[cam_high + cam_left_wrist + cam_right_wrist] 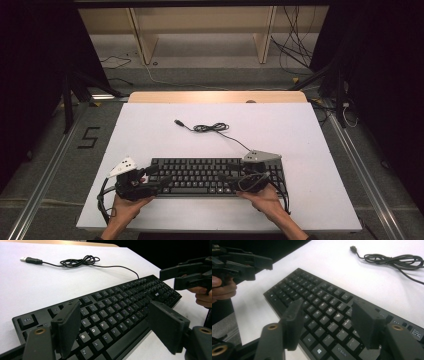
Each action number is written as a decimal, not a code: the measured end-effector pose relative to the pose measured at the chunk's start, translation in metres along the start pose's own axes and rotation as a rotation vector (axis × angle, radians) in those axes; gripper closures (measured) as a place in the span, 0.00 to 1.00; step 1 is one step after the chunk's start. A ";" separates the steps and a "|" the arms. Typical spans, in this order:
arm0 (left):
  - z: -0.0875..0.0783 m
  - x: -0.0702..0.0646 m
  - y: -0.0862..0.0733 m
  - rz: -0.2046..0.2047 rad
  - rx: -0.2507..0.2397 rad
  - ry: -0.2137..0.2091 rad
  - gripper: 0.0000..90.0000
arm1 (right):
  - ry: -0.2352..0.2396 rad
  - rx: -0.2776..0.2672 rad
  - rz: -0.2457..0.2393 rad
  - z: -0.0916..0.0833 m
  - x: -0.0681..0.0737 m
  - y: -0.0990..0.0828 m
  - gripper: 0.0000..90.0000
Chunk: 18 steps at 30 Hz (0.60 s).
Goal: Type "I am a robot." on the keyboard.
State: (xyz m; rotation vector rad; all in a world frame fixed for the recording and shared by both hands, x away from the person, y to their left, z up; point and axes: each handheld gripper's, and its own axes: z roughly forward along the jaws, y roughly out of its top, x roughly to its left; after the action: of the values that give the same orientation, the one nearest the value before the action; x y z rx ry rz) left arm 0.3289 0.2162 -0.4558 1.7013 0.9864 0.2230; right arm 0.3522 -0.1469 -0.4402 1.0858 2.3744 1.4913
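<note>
High view, your black keyboard [210,176] sits near edge of the white table [150,130], coiled USB cable [211,128] lying beyond it, left gripper [161,179] and right gripper [224,176] both hovering wide open over the keys, nothing pinched.

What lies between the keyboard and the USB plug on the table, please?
In the high view, only bare white table lies between keyboard and USB plug; its coiled cable sits alongside.
</note>
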 end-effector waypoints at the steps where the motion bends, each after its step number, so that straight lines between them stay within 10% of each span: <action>1: 0.000 0.000 0.000 0.000 -0.001 -0.001 0.29 | -0.002 -0.008 -0.003 -0.002 0.001 0.000 0.46; 18: 0.001 -0.002 0.000 0.003 0.002 -0.012 0.29 | -0.031 -0.086 0.000 -0.030 -0.002 -0.013 0.40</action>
State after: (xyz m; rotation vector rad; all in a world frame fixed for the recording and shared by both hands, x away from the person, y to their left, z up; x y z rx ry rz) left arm 0.3284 0.2143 -0.4558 1.7041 0.9757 0.2135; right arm 0.3332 -0.1736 -0.4360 1.0814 2.2668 1.5495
